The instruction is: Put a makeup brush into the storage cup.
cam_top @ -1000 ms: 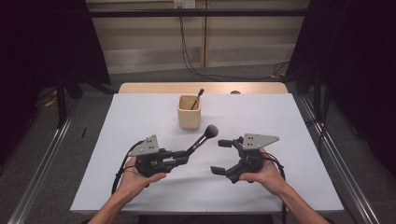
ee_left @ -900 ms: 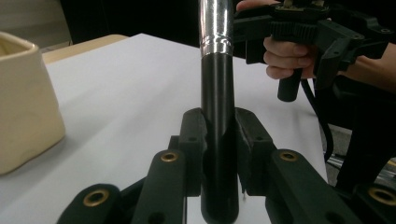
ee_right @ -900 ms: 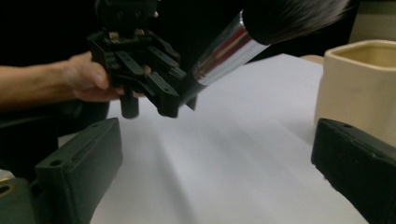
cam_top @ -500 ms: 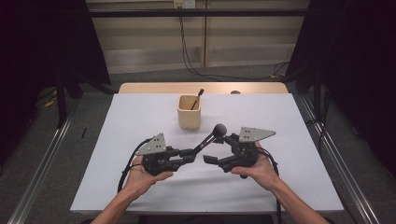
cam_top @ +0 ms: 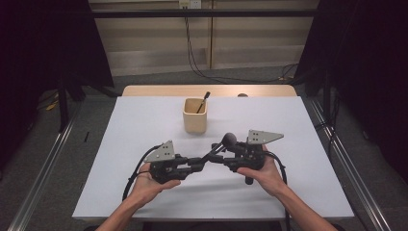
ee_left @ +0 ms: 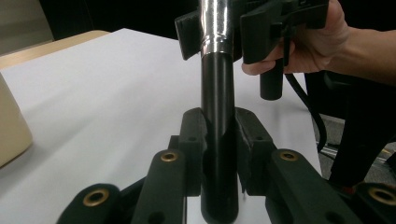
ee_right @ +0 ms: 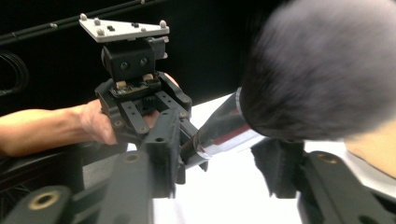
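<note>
On the white table (cam_top: 144, 144), near its front edge and about midway between its left and right edges, we hold two black grippers facing each other, with a makeup brush (cam_top: 219, 149) spanning the gap between them above the surface. Our left gripper (cam_top: 197, 163) is clenched on the brush's black handle; the left gripper view shows its pads pressing the handle (ee_left: 218, 140) from both sides. Our right gripper (cam_top: 226, 156) has just been closing around the silver ferrule (ee_right: 224, 133) below the dark bristle head (ee_right: 322, 70), and in the right gripper view one pad seems to meet the metal while the other looks a little apart, so we cannot tell whether it grips yet. Behind the brush, toward the table's back edge, stands a beige cup (cam_top: 195, 115) with another dark-handled tool (cam_top: 203, 102) leaning in it. We judge the work is partway: the brush is lifted and being passed from one gripper to the other. The left gripper's release, and wherever the brush goes next, are left to do.
</note>
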`<state>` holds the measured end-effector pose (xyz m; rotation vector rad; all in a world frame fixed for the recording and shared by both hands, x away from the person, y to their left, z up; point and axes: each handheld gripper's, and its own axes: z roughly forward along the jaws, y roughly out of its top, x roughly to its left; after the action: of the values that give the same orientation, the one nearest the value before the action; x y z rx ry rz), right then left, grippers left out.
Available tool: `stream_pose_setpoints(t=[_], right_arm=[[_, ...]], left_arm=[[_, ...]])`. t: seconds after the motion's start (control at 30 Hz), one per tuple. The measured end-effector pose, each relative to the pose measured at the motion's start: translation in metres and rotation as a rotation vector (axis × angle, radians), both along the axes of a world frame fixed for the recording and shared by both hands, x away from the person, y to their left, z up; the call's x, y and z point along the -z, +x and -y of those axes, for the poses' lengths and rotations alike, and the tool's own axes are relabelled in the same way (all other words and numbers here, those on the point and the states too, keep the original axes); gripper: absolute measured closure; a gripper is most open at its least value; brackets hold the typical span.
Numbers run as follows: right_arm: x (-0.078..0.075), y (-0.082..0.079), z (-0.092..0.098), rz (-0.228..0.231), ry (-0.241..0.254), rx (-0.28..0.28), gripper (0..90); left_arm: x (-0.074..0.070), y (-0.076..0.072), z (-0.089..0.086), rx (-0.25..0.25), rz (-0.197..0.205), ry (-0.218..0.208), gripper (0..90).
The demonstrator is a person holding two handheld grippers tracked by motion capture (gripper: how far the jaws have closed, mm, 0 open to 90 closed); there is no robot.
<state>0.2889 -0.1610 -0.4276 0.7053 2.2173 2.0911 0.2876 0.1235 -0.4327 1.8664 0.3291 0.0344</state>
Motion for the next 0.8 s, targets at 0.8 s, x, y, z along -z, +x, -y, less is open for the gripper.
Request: stream_pose_setpoints(t=[0.8], right_arm=[[0.0051, 0.0058, 0.0065, -0.107, 0.087, -0.032, 71.3]], left_arm=[[0.0047, 0.0023, 0.0063, -0.009, -0.003, 0.012, 71.8]])
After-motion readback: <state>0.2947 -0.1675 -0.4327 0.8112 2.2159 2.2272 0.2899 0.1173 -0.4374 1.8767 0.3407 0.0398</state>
